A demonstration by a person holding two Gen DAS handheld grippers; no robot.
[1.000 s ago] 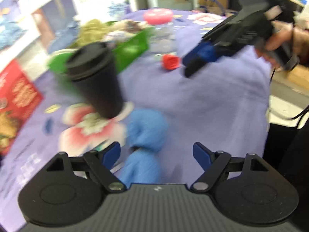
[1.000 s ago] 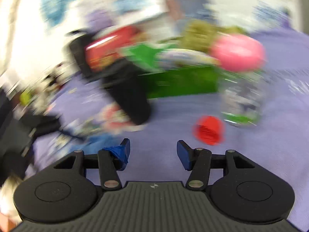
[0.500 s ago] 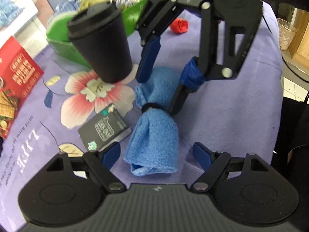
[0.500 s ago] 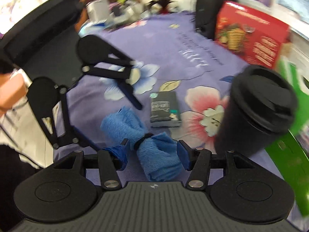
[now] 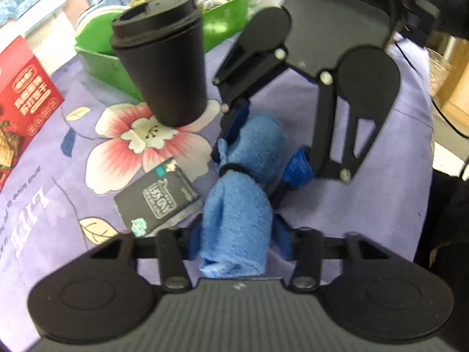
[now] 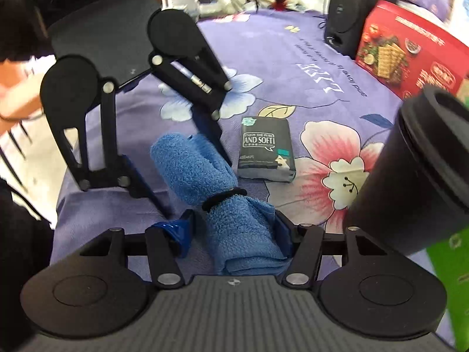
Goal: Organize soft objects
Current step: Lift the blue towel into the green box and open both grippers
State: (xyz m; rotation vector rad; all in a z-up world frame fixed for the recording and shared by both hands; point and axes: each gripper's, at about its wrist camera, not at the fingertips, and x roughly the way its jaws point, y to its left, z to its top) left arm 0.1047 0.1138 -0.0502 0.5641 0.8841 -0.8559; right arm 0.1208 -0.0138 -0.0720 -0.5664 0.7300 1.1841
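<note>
A blue towel roll (image 5: 234,211), cinched at its middle by a black hair band (image 5: 234,170), lies on the purple flowered tablecloth (image 5: 366,205). My left gripper (image 5: 237,243) is closing on the end nearest it, and both blue pads touch the towel's sides. From the opposite side my right gripper (image 6: 231,231) straddles the other end of the towel (image 6: 243,234). Its jaws are opening: one pad lies against the cloth, the other stands a little off it. The band (image 6: 222,198) sits between the two grippers.
A black lidded cup (image 5: 164,67) stands just beyond the towel, with a dark tissue packet (image 5: 158,202) beside it. Behind the cup is a green tray (image 5: 96,55) of soft items. A red box (image 6: 410,52) and a black speaker (image 6: 351,14) stand at the table's far side.
The left jaws have narrowed from wide apart onto the towel's near end. The right gripper swung in from above the table, rolled over, and came down astride the far end.
</note>
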